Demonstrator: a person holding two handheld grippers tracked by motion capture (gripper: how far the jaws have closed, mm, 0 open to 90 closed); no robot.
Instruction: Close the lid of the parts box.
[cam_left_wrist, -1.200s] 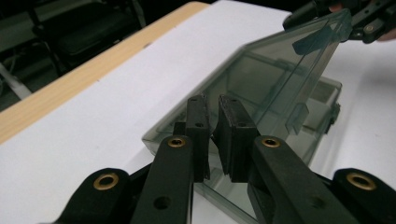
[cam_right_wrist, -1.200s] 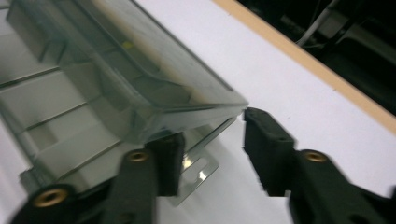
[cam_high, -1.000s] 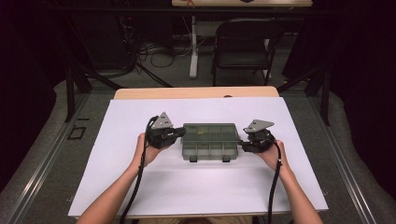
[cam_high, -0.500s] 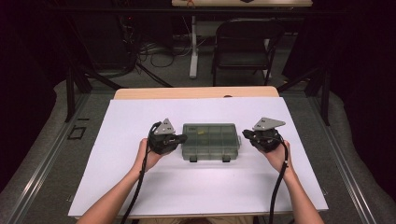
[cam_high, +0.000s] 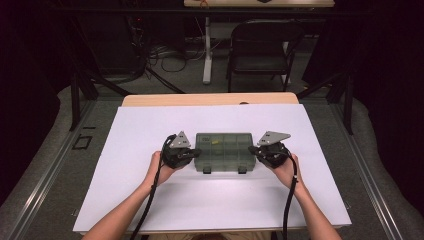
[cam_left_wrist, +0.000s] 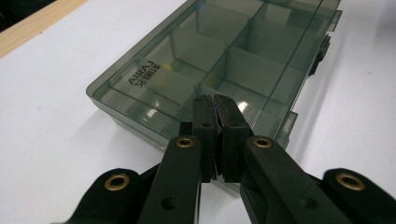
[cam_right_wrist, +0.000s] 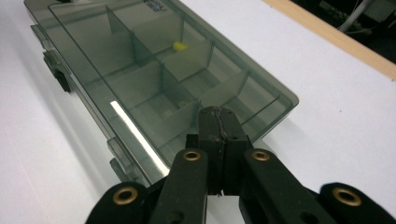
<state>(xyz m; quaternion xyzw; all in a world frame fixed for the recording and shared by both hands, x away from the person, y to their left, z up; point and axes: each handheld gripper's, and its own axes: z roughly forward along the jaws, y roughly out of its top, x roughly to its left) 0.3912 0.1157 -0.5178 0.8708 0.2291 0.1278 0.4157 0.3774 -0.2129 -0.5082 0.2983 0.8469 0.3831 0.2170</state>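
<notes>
A smoky see-through compartment box (cam_high: 223, 151) lies closed on the white sheet, its two latches facing the person. A small yellow piece (cam_right_wrist: 179, 45) sits in one far compartment, the same yellow piece (cam_left_wrist: 166, 66) showing through the lid by the printed logo. My left gripper (cam_high: 196, 151) is at the box's left end, jaws shut with nothing between them. In the left gripper view, the left gripper (cam_left_wrist: 215, 100) has its tips over the lid's near edge. My right gripper (cam_high: 253, 150) is at the box's right end, also shut and empty. The right gripper (cam_right_wrist: 218, 114) hovers over the lid's end.
The white sheet (cam_high: 215, 200) covers most of the wooden table (cam_high: 210, 99), with bare space around the box. Beyond the table stand a folding chair (cam_high: 260, 45) and floor cables (cam_high: 165, 52).
The right hand shifted slightly at the box's right end and its jaws came together. The left hand and the box stayed put.
</notes>
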